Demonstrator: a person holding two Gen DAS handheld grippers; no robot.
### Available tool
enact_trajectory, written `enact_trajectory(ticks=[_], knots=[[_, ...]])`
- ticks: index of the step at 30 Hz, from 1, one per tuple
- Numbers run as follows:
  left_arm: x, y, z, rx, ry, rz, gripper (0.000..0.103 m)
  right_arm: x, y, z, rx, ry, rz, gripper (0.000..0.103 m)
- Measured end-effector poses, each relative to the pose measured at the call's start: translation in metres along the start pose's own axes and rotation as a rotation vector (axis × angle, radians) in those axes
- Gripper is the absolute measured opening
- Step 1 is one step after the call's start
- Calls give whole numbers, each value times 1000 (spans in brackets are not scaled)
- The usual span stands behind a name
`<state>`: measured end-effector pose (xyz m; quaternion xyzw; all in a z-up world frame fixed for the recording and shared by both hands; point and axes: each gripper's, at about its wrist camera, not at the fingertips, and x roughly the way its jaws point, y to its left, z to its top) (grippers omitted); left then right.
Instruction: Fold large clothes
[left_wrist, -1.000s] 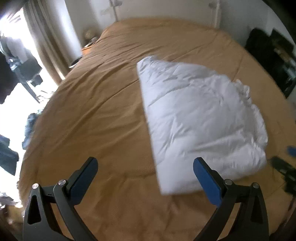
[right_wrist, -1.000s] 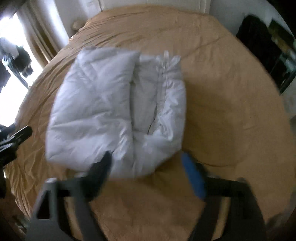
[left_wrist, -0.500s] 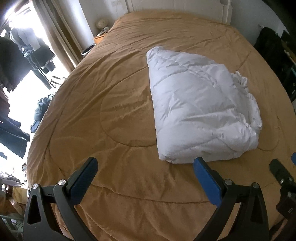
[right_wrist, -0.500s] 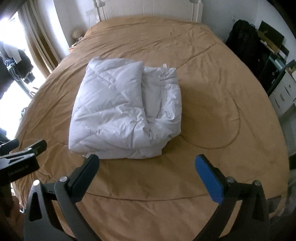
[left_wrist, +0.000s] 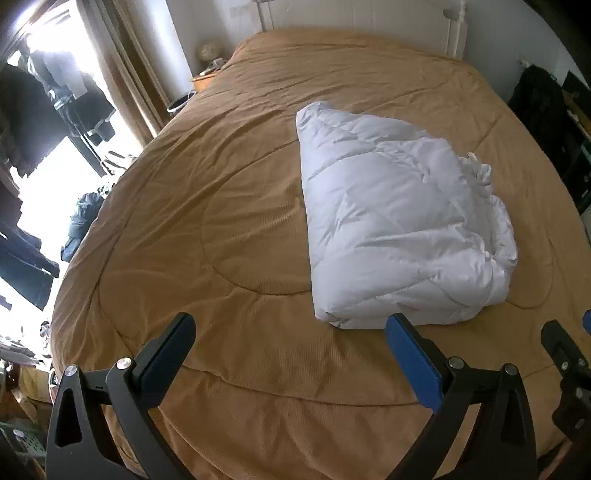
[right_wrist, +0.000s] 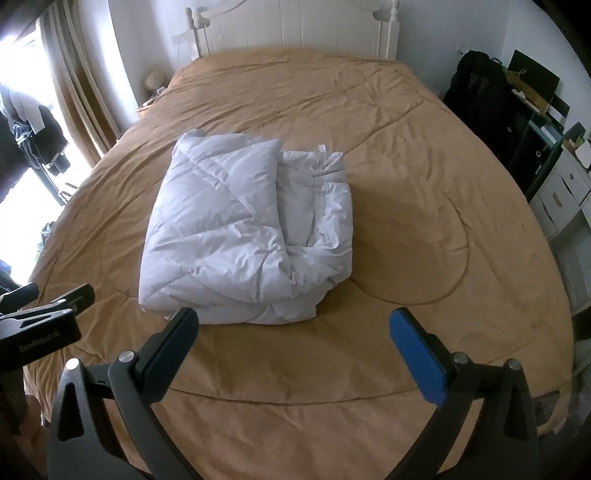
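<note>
A white puffy quilted garment (left_wrist: 399, 225) lies folded into a thick bundle on the tan bedspread (left_wrist: 221, 229). In the right wrist view the garment (right_wrist: 243, 236) sits mid-bed, its rolled edge to the right. My left gripper (left_wrist: 291, 332) is open and empty, held above the bed's near edge, left of the bundle. My right gripper (right_wrist: 295, 328) is open and empty, held back from the bundle's near edge. The left gripper (right_wrist: 44, 314) also shows at the left edge of the right wrist view.
A white headboard (right_wrist: 295, 33) stands at the far end of the bed. Curtains and a bright window (left_wrist: 44, 147) with hanging clothes are at the left. A black bag (right_wrist: 480, 92) and white drawers (right_wrist: 561, 188) stand at the right.
Both grippers have pulled back and up from the folded garment, so more of the bed shows. The garment lies still.
</note>
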<state>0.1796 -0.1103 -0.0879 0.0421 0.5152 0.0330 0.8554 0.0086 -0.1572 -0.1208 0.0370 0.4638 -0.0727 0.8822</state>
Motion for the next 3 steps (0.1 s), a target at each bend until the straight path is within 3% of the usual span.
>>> enact_trajectory(ticks=[3], knots=[[1,5,1,-20,2,-7,102,1,5,-1,-14,4,3,103]])
